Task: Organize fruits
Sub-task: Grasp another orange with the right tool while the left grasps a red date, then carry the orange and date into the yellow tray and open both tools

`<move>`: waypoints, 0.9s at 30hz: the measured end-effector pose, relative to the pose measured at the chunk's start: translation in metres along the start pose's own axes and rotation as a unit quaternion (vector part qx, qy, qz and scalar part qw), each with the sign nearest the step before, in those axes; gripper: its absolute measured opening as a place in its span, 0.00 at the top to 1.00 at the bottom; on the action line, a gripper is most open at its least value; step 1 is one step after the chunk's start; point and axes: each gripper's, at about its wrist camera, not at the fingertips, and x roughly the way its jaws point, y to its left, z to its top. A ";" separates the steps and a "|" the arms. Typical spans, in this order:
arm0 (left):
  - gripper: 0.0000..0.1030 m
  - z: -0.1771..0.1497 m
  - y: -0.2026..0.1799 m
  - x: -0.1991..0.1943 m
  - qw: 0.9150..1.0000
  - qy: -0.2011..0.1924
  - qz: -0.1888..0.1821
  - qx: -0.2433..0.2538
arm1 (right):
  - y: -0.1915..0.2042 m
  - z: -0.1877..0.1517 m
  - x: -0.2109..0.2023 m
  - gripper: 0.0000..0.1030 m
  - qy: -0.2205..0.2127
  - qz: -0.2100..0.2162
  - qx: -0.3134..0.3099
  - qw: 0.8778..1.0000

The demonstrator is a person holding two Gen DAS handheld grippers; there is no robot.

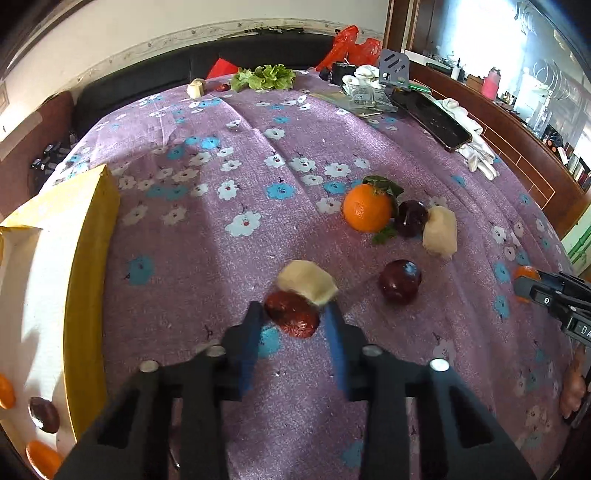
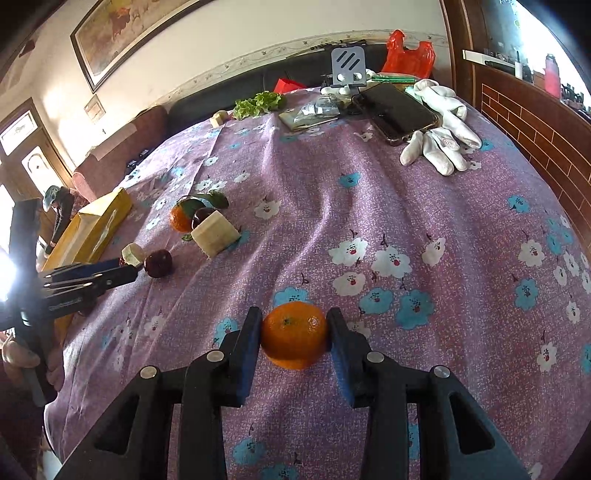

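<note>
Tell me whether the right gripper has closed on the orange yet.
Shut: in the right wrist view both fingers press the sides of the orange, no gap showing at either pad.

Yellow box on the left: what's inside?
In the yellow box, on a white lining: two oranges and one dark plum. The rest is out of frame or hidden by the box's wall.

A purple flowered cloth [image 2: 424, 206] is covering the counter. Beyond it a dark sofa [image 1: 155, 74] is standing against a pale wall [image 2: 258, 33], where a framed painting [image 2: 122, 33] is hanging. Brown brick-patterned panelling [image 2: 535, 122] is running along the right. Bright daylight is glaring through a window [image 1: 491, 40].
</note>
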 end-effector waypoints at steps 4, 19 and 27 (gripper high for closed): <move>0.73 -0.003 0.002 -0.003 1.000 -0.009 -0.003 -0.010 | 0.002 0.000 0.000 0.62 -0.001 -0.005 -0.004 1.000; 0.73 -0.043 0.038 -0.107 0.989 -0.109 -0.003 -0.100 | 0.003 -0.001 -0.003 0.63 -0.011 -0.030 -0.003 0.999; 0.73 -0.082 0.103 -0.160 0.972 -0.132 0.056 -0.184 | 0.038 0.011 -0.031 0.62 -0.037 -0.023 -0.041 0.998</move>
